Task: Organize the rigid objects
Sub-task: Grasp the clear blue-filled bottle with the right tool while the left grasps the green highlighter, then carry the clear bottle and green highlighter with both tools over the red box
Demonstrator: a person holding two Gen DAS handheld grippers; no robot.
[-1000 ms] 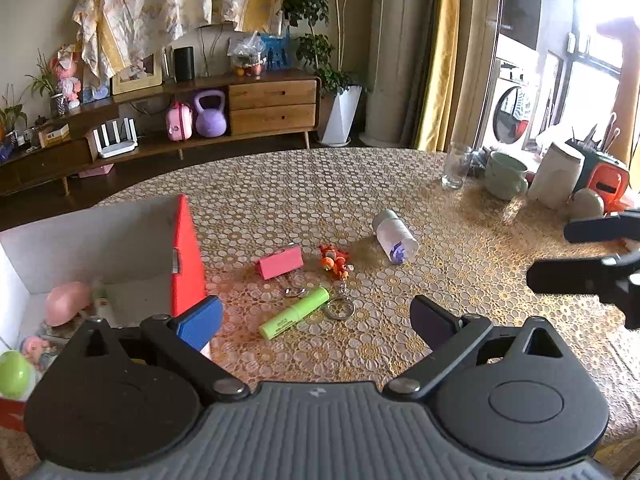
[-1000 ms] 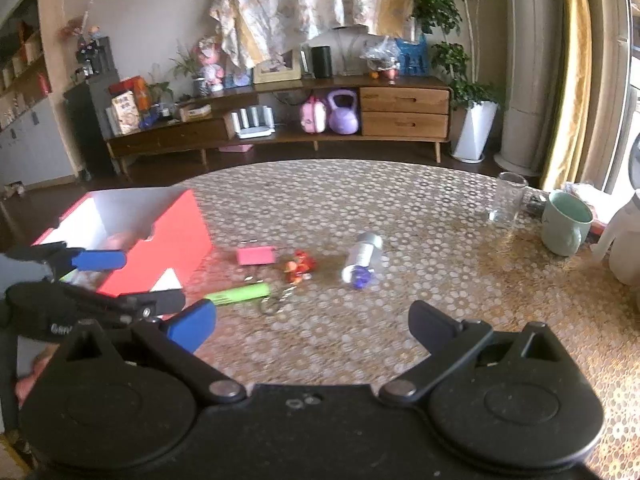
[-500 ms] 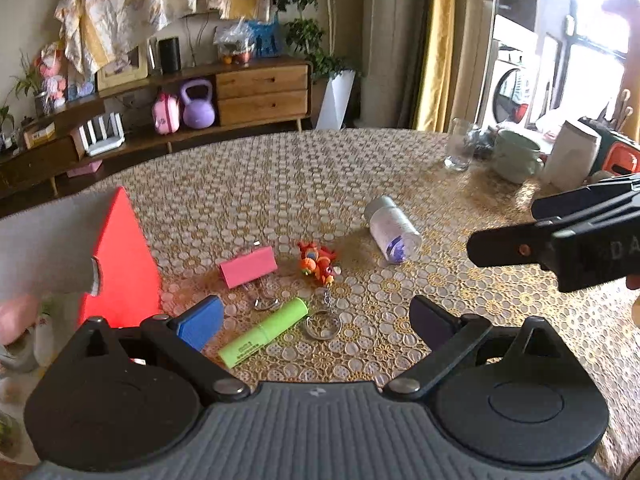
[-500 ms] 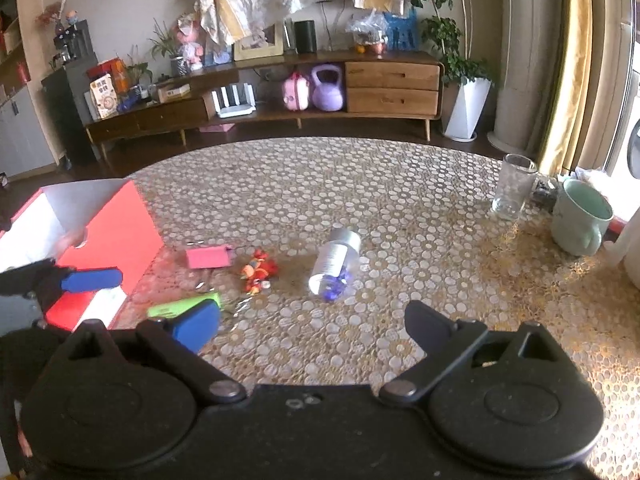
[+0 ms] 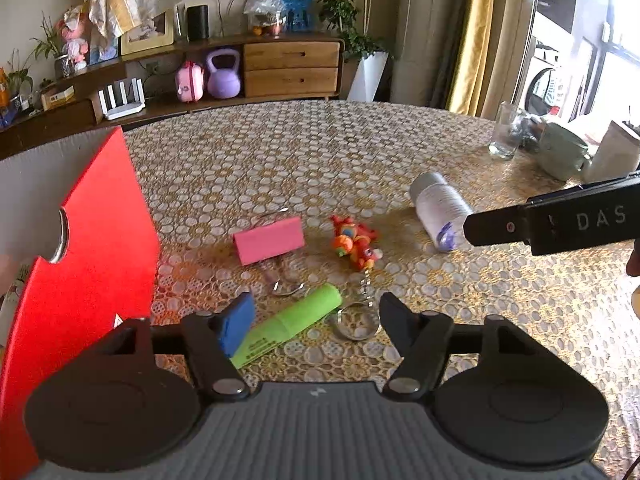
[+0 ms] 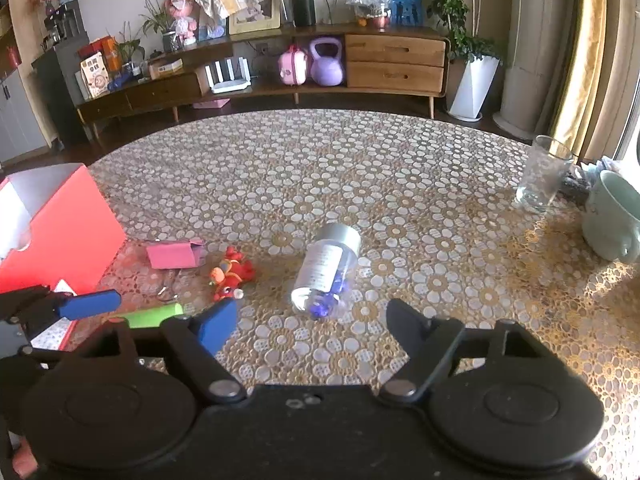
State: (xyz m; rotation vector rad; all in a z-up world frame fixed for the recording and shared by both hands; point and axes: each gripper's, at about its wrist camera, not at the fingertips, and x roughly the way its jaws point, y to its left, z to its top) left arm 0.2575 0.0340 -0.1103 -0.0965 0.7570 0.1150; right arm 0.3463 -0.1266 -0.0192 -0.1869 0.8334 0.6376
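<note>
A green highlighter (image 5: 288, 328) lies on the lace tablecloth between the fingers of my open left gripper (image 5: 316, 320); it also shows in the right wrist view (image 6: 150, 316). Beyond it lie a pink binder clip (image 5: 269, 240), a red-orange toy keychain (image 5: 354, 242) with a ring, and a clear bottle (image 5: 440, 210) on its side. My open right gripper (image 6: 310, 322) sits just before the bottle (image 6: 326, 270), empty. The red box (image 5: 92, 248) stands at the left.
A glass (image 6: 542, 180) and a pale green mug (image 6: 612, 218) stand at the table's right side, with a white jug (image 5: 612, 156) beyond. The right gripper's arm (image 5: 560, 220) reaches in from the right. A sideboard (image 6: 280, 64) stands beyond the table.
Both grippers have moved forward and lower toward the objects. The left one has swung away from the box and now frames the highlighter; the right has closed in on the bottle.
</note>
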